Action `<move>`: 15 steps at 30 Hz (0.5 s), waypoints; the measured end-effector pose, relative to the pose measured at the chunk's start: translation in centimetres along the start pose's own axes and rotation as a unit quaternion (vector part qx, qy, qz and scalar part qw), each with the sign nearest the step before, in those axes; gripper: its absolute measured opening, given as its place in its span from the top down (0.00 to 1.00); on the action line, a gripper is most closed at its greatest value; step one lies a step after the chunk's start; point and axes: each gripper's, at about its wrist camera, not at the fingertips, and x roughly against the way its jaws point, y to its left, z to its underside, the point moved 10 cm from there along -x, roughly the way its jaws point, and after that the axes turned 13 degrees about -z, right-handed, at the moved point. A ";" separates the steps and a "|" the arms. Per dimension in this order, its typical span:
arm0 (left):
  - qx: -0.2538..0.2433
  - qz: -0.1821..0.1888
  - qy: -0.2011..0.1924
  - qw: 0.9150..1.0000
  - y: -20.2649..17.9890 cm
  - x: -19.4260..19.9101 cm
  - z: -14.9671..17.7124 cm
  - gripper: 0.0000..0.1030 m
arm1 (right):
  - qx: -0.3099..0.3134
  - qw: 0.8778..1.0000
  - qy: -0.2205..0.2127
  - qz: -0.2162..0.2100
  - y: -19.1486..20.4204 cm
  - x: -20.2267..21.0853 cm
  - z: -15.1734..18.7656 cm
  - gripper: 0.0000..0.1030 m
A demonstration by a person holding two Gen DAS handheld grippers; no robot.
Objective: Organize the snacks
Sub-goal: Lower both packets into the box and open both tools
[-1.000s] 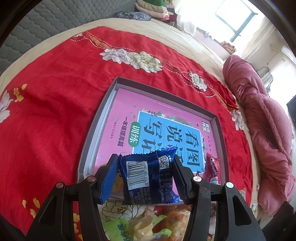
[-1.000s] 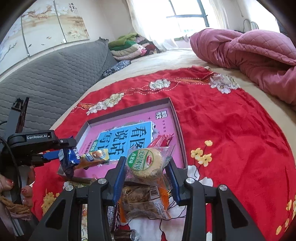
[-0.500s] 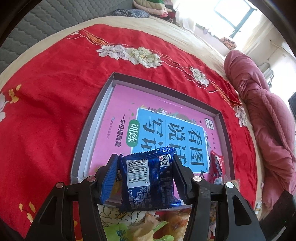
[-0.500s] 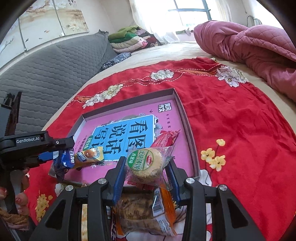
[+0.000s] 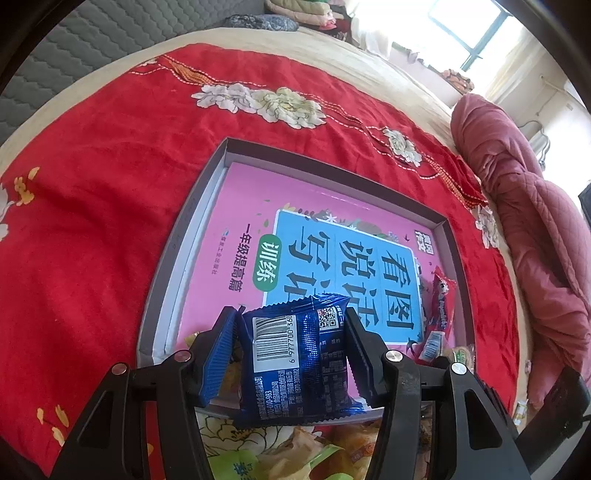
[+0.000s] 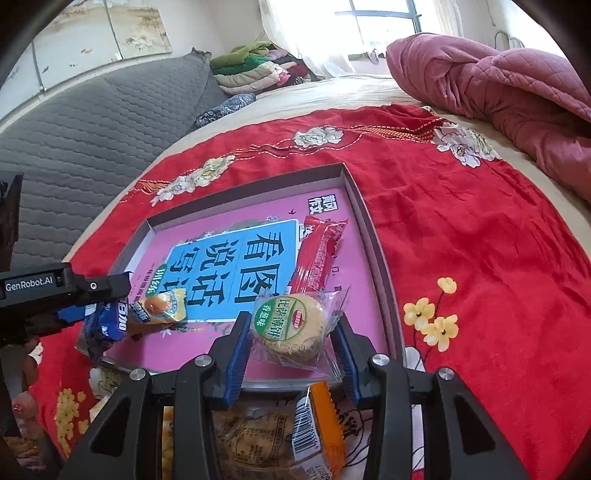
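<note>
Now, left hand-held gripper (image 5: 291, 354): partly closed, clamping blue snack packet (image 5: 295, 358), lower centre, over tray (image 5: 184, 236) edge.
Right hand-held gripper (image 6: 291, 339): gripping biscuit packet (image 6: 291, 325), lower centre, above tray.

We are in a home bedroom, a bed (image 6: 369, 92) under a red floral bedspread (image 6: 480, 240), a bundled pink quilt (image 6: 498, 81), folded clothes (image 6: 255, 70) stacked by a sunlit window (image 6: 380, 18), grey quilted headboard padding (image 6: 92, 129), painted wall panel (image 6: 99, 33)
</note>
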 end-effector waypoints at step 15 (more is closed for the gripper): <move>-0.001 -0.009 0.000 1.000 0.1 -0.4 -0.1 0.43 | 0.011 1.000 0.001 0.019 0.0 0.3 0.1 0.54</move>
